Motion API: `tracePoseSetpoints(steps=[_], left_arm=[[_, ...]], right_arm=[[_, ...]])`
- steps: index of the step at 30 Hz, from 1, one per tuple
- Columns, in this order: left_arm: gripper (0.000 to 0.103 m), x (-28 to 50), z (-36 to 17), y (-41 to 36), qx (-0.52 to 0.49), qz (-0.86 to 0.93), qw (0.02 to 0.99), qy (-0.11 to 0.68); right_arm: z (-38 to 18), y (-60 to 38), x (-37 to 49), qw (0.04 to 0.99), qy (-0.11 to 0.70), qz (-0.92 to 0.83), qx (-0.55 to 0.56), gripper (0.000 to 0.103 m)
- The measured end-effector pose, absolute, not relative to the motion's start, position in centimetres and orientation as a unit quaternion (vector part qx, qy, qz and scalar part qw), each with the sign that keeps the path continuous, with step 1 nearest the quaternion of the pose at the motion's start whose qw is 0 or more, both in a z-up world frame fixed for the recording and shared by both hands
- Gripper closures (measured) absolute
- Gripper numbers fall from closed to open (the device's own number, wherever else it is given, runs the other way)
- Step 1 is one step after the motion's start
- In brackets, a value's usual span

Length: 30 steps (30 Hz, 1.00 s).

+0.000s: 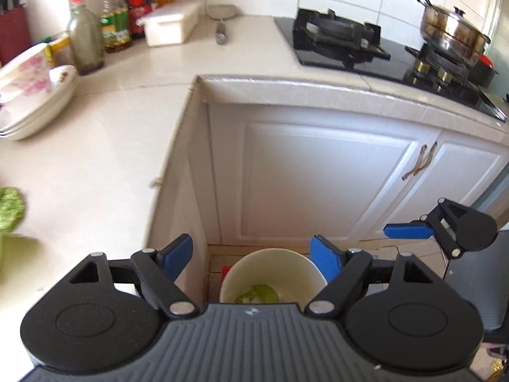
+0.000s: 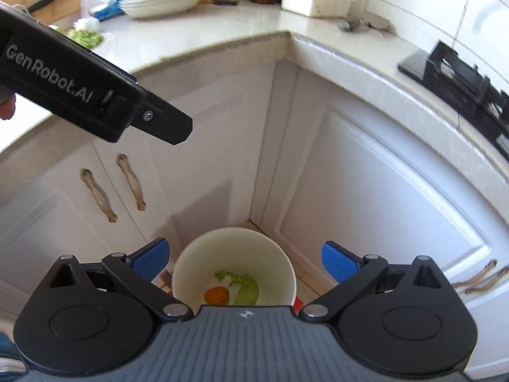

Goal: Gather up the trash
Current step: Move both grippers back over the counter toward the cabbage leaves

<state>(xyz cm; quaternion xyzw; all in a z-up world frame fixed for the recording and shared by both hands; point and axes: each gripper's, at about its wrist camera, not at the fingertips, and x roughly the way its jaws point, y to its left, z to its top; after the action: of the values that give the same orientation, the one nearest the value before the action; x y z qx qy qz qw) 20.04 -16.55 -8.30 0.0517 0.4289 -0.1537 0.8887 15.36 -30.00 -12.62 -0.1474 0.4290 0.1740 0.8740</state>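
A white round bin (image 2: 235, 248) stands on the floor in the corner under the counter. At its bottom lie green leaf scraps (image 2: 248, 289) and an orange peel (image 2: 217, 296). My right gripper (image 2: 246, 261) hangs above it, open and empty. My left gripper (image 1: 251, 258) is also open and empty above the bin (image 1: 270, 264), beside the counter edge. The right gripper's blue finger (image 1: 407, 230) shows at the right in the left wrist view. The left gripper's black body (image 2: 95, 89) crosses the upper left of the right wrist view. More green leaves (image 2: 84, 36) lie on the countertop (image 1: 95, 165).
White cabinet doors (image 1: 318, 178) with twisted handles (image 2: 98, 195) wall in the corner. On the counter stand stacked plates (image 1: 35, 95), bottles (image 1: 84, 41) and a white box (image 1: 171, 24). A gas hob (image 1: 337, 36) carries a steel pot (image 1: 451, 31).
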Motion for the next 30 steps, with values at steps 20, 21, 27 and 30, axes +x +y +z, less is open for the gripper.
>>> tracePoseSetpoints(steps=[20,21,27,30], left_arm=[[0.01,15.8,-2.4,0.2,0.016,0.022,0.927,0.373],[0.008,16.1,-2.1,1.0,0.014,0.026,0.929,0.37],[0.008,19.5,-1.9,4.0,-0.004,0.061,0.931,0.361],[0.008,21.6,-2.7,4.8,-0.02,0.084,0.928,0.363]], right_arm=[[-3.3,-16.9,18.6,0.865,0.34,0.318,-0.188,0.0],[-3.2,-16.2,18.8,0.864,0.338,0.32,-0.189,0.0],[-3.3,-13.8,19.0,0.855,0.335,0.347,-0.19,0.0],[-3.8,-13.4,19.4,0.846,0.335,0.367,-0.195,0.0]])
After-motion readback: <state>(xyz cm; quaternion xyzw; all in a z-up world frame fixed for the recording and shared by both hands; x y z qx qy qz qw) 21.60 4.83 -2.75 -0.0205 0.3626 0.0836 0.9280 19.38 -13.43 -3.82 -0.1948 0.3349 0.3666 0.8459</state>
